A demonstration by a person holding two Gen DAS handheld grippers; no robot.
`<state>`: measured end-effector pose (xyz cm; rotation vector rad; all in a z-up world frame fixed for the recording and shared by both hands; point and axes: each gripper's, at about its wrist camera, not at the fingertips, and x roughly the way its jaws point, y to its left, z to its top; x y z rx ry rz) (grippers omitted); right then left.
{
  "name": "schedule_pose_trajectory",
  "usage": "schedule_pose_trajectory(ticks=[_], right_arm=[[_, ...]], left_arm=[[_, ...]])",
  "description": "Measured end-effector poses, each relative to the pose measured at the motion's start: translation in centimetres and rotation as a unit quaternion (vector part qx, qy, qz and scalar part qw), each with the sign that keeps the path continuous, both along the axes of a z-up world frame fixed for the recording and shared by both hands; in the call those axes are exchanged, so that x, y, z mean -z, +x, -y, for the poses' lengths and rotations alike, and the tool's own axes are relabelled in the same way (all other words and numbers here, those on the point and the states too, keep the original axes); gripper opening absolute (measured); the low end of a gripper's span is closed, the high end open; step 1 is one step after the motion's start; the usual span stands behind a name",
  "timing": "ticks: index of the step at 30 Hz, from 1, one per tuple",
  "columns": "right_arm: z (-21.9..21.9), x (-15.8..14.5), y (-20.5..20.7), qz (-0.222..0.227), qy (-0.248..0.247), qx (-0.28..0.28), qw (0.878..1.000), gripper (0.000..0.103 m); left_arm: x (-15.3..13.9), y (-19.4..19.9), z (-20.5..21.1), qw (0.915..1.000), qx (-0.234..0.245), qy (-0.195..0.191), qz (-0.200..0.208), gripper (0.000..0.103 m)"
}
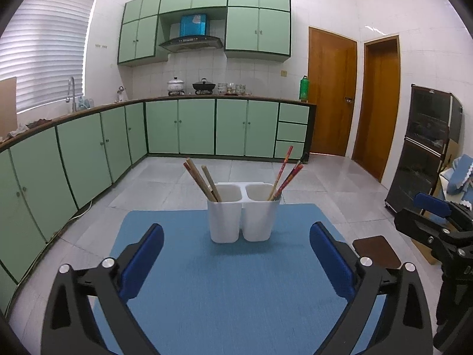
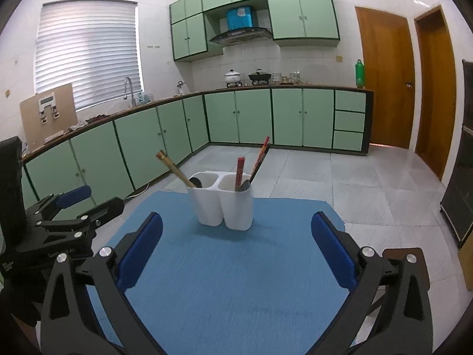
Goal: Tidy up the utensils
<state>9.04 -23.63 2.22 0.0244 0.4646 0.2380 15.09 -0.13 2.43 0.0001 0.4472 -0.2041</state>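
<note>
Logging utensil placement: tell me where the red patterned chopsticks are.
In the left wrist view, the red patterned chopsticks lean in the right compartment of the white twin-cup plastic holder on the blue mat.

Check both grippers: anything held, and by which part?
Nothing held. Left gripper and right gripper are open and empty; chopsticks sit in the white holder.

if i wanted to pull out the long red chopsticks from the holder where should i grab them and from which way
Probably grip the red chopsticks on the bare upper shafts, well above the white holder. They lean up and right out of its right compartment, so come from above with the open right gripper, pads either side of the shafts, and draw along the lean.
</note>
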Motion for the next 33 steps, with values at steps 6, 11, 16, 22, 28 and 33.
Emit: schedule_pose_trajectory(ticks=[6,11,16,22,28,33], right_arm=[[-0.4,-0.6,-1.9,0.004,-0.003,-0.013,1.000,0.098],[-0.6,-1.1,-3.0,0.010,-0.002,-0.016,1.000,0.098],[-0.9,-1.5,-3.7,0.017,-0.005,-0.018,1.000,0.098],[-1.0,-2.0,-4.2,0.023,-0.006,-0.018,1.000,0.098],[-1.2,-2.2,-4.5,0.025,-0.008,-0.018,0.999,0.098],[-1.4,-2.1,-4.6,0.025,-0.011,-0.019,0.999,0.098]], left_arm=[[-0.4,-2.7,0.1,0.9999,0.004,0.000,0.010,0.097],[-1.2,-4.2,0.1,0.9997,0.008,0.006,0.023,0.097],[-2.0,-5.1,-0.2,0.9994,0.007,0.000,0.034,0.097],[-2.5,-5.9,-0.3,0.9989,0.005,0.001,0.046,0.097],[-2.5,-6.5,-0.4,0.9987,0.006,0.001,0.051,0.097],[-2.5,-6.7,-0.6,0.9986,0.005,0.000,0.053,0.097]])
